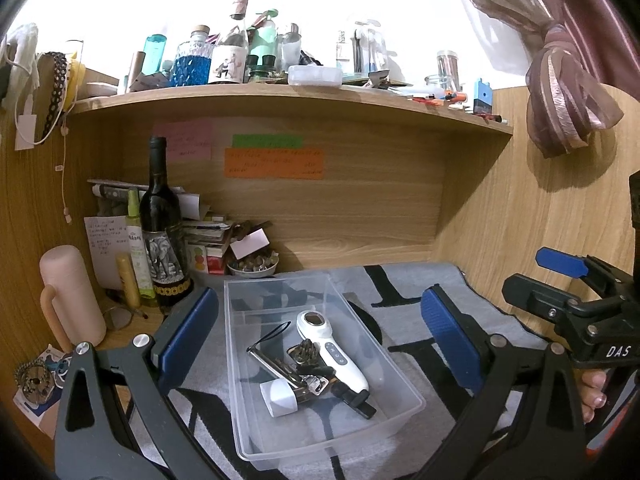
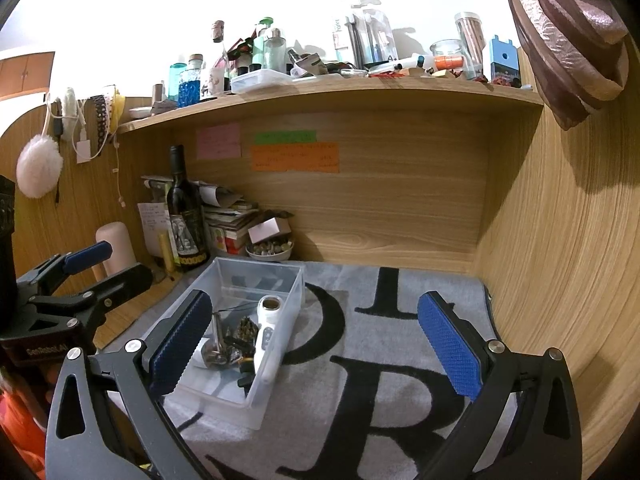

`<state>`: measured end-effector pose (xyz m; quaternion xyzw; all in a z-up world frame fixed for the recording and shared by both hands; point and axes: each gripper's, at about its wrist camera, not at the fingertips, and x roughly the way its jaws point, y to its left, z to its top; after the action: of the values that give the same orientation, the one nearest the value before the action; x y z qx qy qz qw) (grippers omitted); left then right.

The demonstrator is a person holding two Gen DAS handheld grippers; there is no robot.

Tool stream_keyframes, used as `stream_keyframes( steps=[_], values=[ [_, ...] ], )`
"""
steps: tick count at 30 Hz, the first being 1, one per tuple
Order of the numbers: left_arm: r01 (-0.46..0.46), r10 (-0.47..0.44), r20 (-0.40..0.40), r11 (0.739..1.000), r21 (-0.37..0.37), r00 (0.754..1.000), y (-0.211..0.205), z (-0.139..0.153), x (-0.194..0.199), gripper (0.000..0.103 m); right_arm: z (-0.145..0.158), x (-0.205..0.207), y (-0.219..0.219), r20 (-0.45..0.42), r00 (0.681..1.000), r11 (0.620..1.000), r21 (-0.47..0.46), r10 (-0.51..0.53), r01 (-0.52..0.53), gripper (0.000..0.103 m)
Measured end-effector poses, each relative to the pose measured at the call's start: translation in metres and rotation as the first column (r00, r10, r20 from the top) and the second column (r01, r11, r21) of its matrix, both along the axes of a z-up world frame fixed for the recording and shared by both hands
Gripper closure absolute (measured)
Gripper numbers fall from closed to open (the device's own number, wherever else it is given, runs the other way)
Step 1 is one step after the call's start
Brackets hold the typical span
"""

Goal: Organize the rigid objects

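Note:
A clear plastic bin [image 1: 394, 356] [image 2: 280, 280] rests on a grey towel [image 1: 404, 284] [image 2: 384, 344] with black letters. Inside lie a white handheld device [image 1: 334, 350] [image 2: 267, 334], a metal nail clipper [image 1: 276, 366] with a black cord, a small wire brush [image 1: 306, 352] [image 2: 246, 328], a white cap [image 1: 280, 396] and a black clip [image 1: 356, 398]. My left gripper [image 1: 320, 336] is open, its blue pads straddling the bin from above. My right gripper [image 2: 316, 340] is open too, hovering over the towel just right of the bin. Nothing is held by either.
A wine bottle [image 1: 162, 232] [image 2: 184, 216], a pink flask [image 1: 70, 296], tubes, stacked papers and a bowl of small stones [image 1: 253, 266] crowd the back left corner. The shelf [image 1: 280, 96] above carries many bottles. Wooden walls close the back and right. A hand's fingers [image 1: 594, 394] show at right.

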<state>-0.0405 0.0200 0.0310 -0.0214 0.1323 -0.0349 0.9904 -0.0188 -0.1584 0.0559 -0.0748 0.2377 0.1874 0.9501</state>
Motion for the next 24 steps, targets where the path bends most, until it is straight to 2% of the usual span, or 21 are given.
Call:
stream_keyframes(
  steps=[24],
  values=[
    [0.0,0.0,0.001,1.0,0.0,1.0,0.0012,-0.0006,0.0034,0.0,0.0009,0.0017,-0.0022,-0.001,1.0,1.0,0.0,0.009,-0.009,0.0]
  ],
)
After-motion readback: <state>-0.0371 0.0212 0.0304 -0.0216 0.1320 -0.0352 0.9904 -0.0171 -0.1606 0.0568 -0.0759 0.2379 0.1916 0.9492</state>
